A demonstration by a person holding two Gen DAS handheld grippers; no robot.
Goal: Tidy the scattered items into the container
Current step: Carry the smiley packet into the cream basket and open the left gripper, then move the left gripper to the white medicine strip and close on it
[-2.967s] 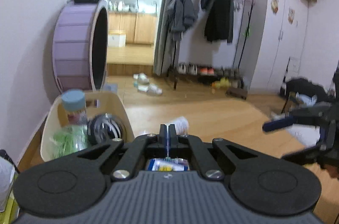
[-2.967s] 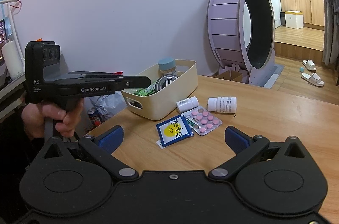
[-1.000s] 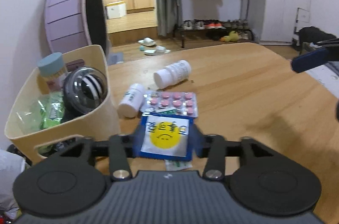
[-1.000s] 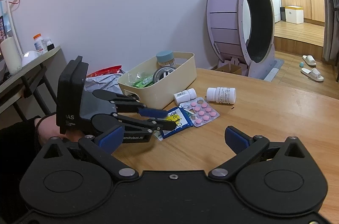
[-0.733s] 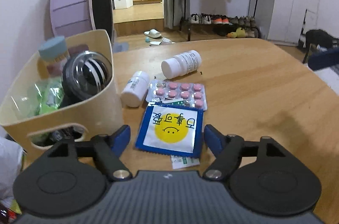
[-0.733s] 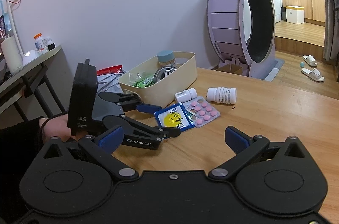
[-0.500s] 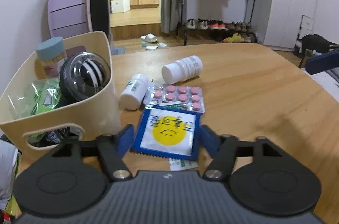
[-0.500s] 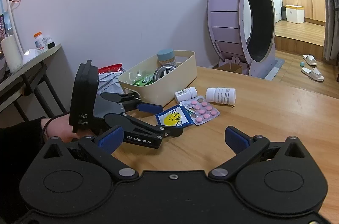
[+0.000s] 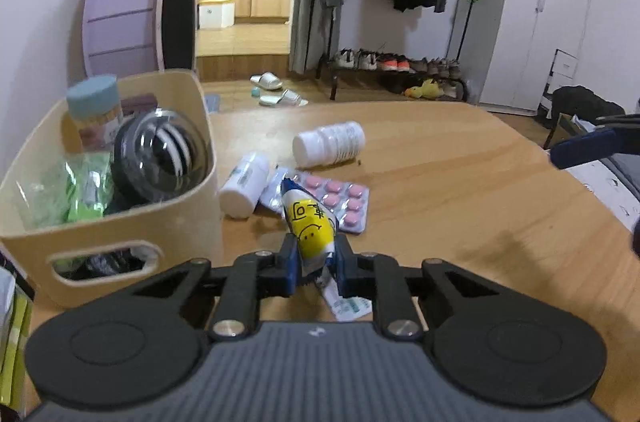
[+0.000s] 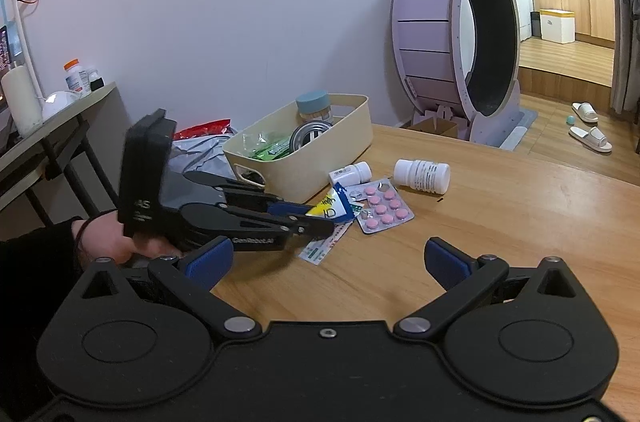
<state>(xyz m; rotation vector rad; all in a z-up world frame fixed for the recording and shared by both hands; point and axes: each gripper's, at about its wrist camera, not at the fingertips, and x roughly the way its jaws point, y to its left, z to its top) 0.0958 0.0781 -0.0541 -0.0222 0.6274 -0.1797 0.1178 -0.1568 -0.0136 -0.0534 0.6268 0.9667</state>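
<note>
Left gripper (image 9: 314,264): black linkage arms, blue finger pads, silver pivot screws, ribbed grey housing, white "GenRobot.AI" lettering. Right gripper (image 10: 326,262): identical construction. Black sleeve (image 10: 36,262); dark wristband.

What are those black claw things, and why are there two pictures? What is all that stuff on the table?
A person holds a pair of tongs in each hand, and each pair has a little camera looking along its fingers. One picture is from the left tongs, the other from the right tongs, which also sees the left ones and the person's hand.

The left tongs have just squeezed shut on a blue and yellow packet with a smiley face. The right tongs are open and hold nothing.

On the wooden table lie two white bottles, a sheet of pink pills and a beige basket that already has things in it.
</note>
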